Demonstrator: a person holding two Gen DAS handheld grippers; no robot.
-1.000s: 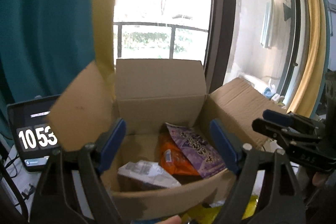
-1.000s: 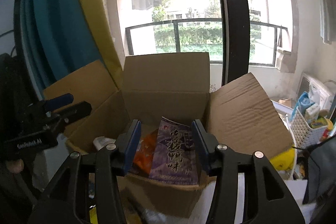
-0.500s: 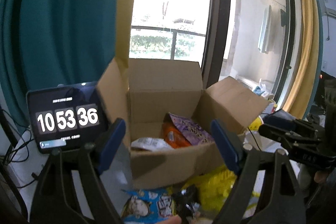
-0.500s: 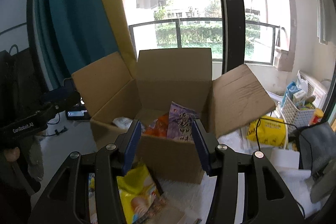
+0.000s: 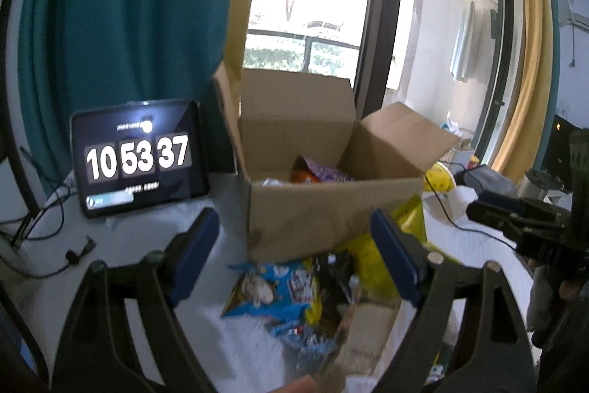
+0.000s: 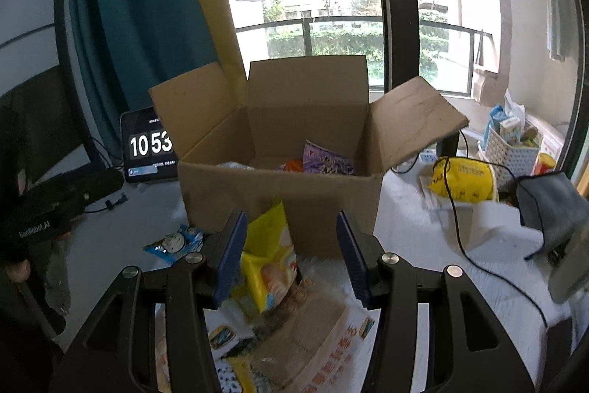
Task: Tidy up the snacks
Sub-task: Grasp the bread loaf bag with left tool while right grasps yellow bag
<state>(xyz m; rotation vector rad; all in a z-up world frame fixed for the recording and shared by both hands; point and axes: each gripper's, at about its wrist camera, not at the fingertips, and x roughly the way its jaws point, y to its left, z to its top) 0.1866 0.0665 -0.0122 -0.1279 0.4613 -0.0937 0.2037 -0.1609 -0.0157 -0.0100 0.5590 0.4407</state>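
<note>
— Where are the snacks lying relative to the fingers?

— A loose heap sits on the white worktop (image 6: 423, 238) in front of the open cardboard box (image 6: 283, 197). In the left wrist view the left gripper (image 5: 294, 256) hangs above it with its fingers (image 5: 195, 253) spread wide and nothing held; a blue snack packet (image 5: 265, 290) and a dark packet (image 5: 333, 282) lie between and below the two fingers, no pad pressing on them.

— And the right?

— The right gripper (image 6: 291, 253) has its fingers about half apart, empty too. A yellow snack bag (image 6: 267, 264) stands up in the gap, close beside the left-hand finger; whether it touches that pad I cannot tell. A tan flat packet (image 6: 305, 337) lies below the gap.

— What is in the box?

— A purple packet (image 6: 325, 162) leans at the back right, an orange packet (image 6: 292, 165) beside it, and something white at the left. All four flaps stand open.

— Anything else around?

— A tablet clock (image 5: 140, 157) stands left of the box, touching or just beside its left flap. Another yellow bag (image 6: 464, 179) lies to the right of the box, well apart from both grippers, with a black cable across it, near a white basket (image 6: 511, 153).
</note>
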